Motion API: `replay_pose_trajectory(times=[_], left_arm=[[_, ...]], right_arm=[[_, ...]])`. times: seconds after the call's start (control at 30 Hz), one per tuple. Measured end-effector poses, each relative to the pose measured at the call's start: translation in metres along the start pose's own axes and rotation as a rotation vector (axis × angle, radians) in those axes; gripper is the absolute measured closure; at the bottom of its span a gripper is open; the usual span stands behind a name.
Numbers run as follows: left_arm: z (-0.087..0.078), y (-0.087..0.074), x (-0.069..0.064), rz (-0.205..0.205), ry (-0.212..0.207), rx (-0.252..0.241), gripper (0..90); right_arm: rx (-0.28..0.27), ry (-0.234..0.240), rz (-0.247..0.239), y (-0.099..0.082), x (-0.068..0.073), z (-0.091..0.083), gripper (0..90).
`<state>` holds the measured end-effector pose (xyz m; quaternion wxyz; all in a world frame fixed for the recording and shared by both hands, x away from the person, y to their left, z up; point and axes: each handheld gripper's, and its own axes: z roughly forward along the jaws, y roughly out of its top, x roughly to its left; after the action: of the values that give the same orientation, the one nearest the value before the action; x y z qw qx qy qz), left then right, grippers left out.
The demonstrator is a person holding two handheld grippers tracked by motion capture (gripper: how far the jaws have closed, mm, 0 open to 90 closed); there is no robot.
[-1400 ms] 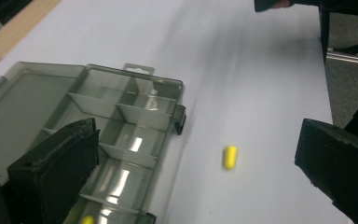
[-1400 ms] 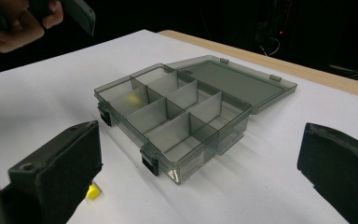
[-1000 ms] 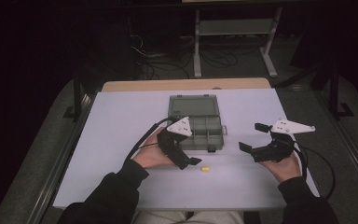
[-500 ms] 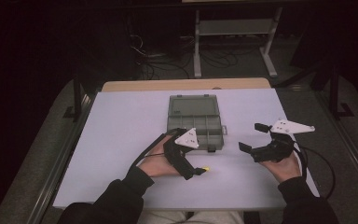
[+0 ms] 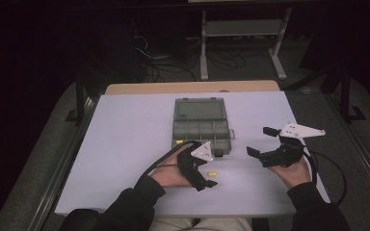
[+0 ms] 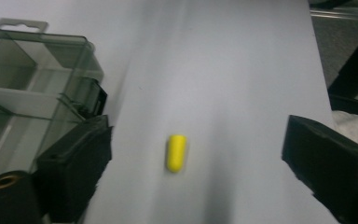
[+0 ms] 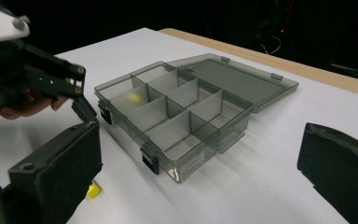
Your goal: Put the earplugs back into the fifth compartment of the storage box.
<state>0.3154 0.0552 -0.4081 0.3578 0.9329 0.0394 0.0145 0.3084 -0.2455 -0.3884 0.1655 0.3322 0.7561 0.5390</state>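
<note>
nearest to me, my left gripper (image 5: 211, 179) hangs low over the white surface (image 5: 125, 144), its fingers (image 6: 74, 163) spread with a small yellow plug (image 6: 176, 152) lying between them, touching neither. the fingers have just been closing a little, but they do not press on the plug yet. in the left gripper view it lies on its side in the middle of the gap, a short rounded cylinder with one blunter end. in the high view the yellow plug (image 5: 212, 173) rests on the bare surface just in front of the box, near my left hand (image 5: 171, 173).

i judge the plug to be very light and soft, likely foam, so it would squash under a hard pinch and could roll or skid away if one finger nudges it first. i would take it across its middle, on the two long sides, with a gentle squeeze.

off to the right, my right gripper (image 5: 262, 142) is held above the surface, its fingers (image 7: 56, 177) spread wide and holding nothing.

farther out sits a clear grey compartment box (image 5: 201, 130), its lid (image 5: 200, 108) folded back flat on the surface. in the right gripper view a second yellow piece (image 7: 133, 97) rests in one of the far compartments. the box looks like stiff, thin plastic, light enough to slide if bumped.

beyond the surface the room is dark, with a metal stand (image 5: 243, 33) and loose cables on the floor.
</note>
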Motion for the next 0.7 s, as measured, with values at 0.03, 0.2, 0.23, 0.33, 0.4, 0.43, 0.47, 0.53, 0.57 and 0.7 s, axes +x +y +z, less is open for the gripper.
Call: replay_pose_trajectory(times=[0.03, 0.2, 0.23, 0.33, 0.4, 0.43, 0.47, 0.53, 0.57, 0.7], left_arm=[[0.002, -0.001, 0.001, -0.003, -0.001, 0.004, 12.9], [0.011, -0.006, 0.007, -0.01, -0.004, 0.043, 19.3], [0.014, -0.008, 0.009, -0.013, -0.008, 0.047, 21.2], [0.017, -0.01, 0.012, -0.02, -0.016, 0.047, 28.2], [0.02, -0.011, 0.013, -0.02, -0.019, 0.055, 32.5], [0.021, -0.011, 0.013, -0.009, -0.016, 0.063, 35.1], [0.022, -0.012, 0.012, -0.001, -0.018, 0.067, 39.5], [0.023, -0.012, 0.012, 0.004, -0.027, 0.063, 46.2], [0.024, -0.013, 0.012, 0.004, -0.029, 0.059, 48.7], [0.026, -0.013, 0.012, 0.01, -0.029, 0.063, 56.6]], right_arm=[[0.0, 0.001, 0.0, 0.0, 0.0, 0.0, 0.0], [0.0, 0.001, 0.001, 0.0, 0.0, 0.0, 0.0], [-0.001, 0.001, 0.001, 0.0, 0.0, 0.0, 0.0], [-0.001, 0.0, 0.001, 0.0, 0.0, 0.0, 0.0], [0.0, 0.001, 0.0, 0.0, 0.0, 0.0, 0.0], [0.0, 0.001, 0.0, 0.0, 0.0, 0.0, 0.0], [0.001, 0.001, 0.0, 0.0, 0.0, 0.0, 0.0], [0.001, 0.0, 0.0, 0.0, 0.0, 0.0, 0.0], [0.001, 0.0, -0.001, 0.0, 0.0, 0.0, 0.0], [-0.001, 0.001, -0.002, 0.0, 0.0, 0.0, 0.0]])
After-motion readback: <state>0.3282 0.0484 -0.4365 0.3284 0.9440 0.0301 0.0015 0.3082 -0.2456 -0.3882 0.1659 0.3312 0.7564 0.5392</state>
